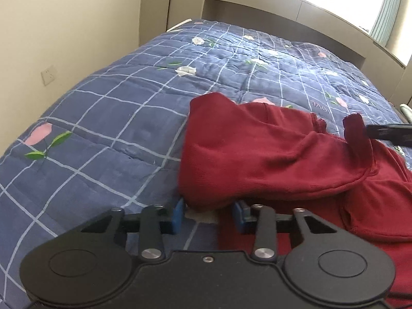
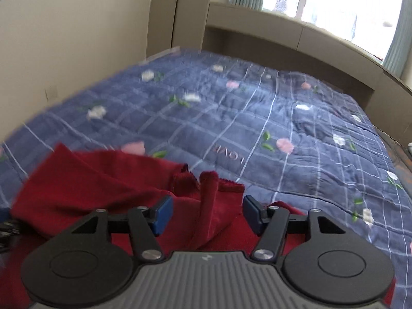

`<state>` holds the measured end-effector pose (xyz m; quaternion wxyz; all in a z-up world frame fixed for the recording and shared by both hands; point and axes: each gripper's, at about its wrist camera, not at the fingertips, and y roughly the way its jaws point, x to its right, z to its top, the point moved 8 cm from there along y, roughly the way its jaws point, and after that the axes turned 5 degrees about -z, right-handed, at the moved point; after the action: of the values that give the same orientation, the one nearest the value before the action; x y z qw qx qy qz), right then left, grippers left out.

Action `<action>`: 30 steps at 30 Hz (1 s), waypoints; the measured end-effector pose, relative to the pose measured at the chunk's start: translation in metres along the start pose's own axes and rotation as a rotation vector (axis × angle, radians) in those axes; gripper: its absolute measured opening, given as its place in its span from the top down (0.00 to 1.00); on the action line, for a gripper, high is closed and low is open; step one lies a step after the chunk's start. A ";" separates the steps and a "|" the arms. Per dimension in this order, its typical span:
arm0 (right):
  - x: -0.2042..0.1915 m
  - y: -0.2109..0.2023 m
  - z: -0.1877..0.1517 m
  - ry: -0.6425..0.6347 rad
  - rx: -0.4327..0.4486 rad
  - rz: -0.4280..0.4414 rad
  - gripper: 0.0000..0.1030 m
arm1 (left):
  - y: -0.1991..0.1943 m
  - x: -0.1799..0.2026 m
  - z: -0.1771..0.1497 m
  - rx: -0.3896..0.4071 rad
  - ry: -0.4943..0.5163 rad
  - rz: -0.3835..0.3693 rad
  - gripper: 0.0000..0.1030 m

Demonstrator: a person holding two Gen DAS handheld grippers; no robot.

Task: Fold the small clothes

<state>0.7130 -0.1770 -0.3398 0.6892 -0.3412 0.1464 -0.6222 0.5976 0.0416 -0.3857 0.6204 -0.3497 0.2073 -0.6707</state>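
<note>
Red garment (image 1: 270, 152) lies on a quilt (image 1: 116, 118) printed "LOVE"; left gripper (image 1: 209, 215) and right gripper (image 2: 204, 212) both gape apart.

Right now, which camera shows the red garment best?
The left wrist view: the red garment is sharp and shows most of its bunched cloth. The right wrist view shows it blurred, partly behind the right gripper.
</note>
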 end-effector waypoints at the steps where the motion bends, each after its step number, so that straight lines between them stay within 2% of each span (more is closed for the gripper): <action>1: 0.000 0.006 0.001 0.003 0.000 -0.002 0.45 | -0.001 0.001 0.000 0.000 -0.001 0.002 0.66; 3: 0.004 0.018 0.000 0.022 -0.029 -0.020 0.65 | -0.002 0.000 0.002 0.003 -0.017 0.010 0.74; 4: 0.009 0.018 0.000 0.046 -0.036 -0.017 0.90 | -0.004 -0.003 0.003 0.005 -0.026 0.025 0.83; 5: 0.015 0.016 0.000 0.084 -0.038 -0.007 0.95 | -0.005 -0.008 0.004 0.008 -0.041 0.036 0.86; 9: 0.040 -0.014 -0.001 0.148 0.041 -0.026 0.95 | -0.016 -0.025 0.013 0.060 -0.111 0.034 0.92; 10: 0.047 -0.023 -0.002 0.174 0.057 -0.022 0.95 | -0.018 -0.029 0.015 0.073 -0.128 0.035 0.98; 13: 0.056 -0.055 -0.016 0.226 0.090 -0.036 0.95 | -0.021 -0.036 0.019 0.086 -0.171 0.022 0.98; 16: 0.053 -0.073 -0.044 0.273 0.070 -0.050 0.95 | -0.020 -0.036 0.017 0.084 -0.181 0.027 0.98; 22: 0.048 -0.077 -0.100 0.340 -0.027 -0.089 0.95 | -0.024 -0.035 0.012 0.103 -0.212 0.038 0.99; 25: 0.051 -0.073 -0.107 0.361 -0.036 -0.062 0.95 | -0.018 -0.033 0.007 0.055 -0.193 0.033 0.98; 27: 0.053 -0.071 -0.106 0.348 -0.046 -0.040 0.94 | -0.015 -0.033 0.003 0.021 -0.191 0.009 0.97; 28: 0.053 -0.072 -0.106 0.353 -0.043 -0.036 0.89 | -0.016 -0.034 0.002 0.016 -0.191 0.000 0.93; 29: 0.055 -0.074 -0.105 0.356 -0.037 -0.033 0.80 | -0.020 -0.034 0.001 0.019 -0.190 -0.004 0.81; 30: 0.057 -0.075 -0.104 0.356 -0.032 -0.033 0.76 | -0.024 -0.034 0.000 0.021 -0.189 -0.011 0.76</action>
<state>0.6015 -0.2611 -0.3531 0.6365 -0.2391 0.2704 -0.6816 0.5808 0.0783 -0.3754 0.6373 -0.4060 0.1389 -0.6401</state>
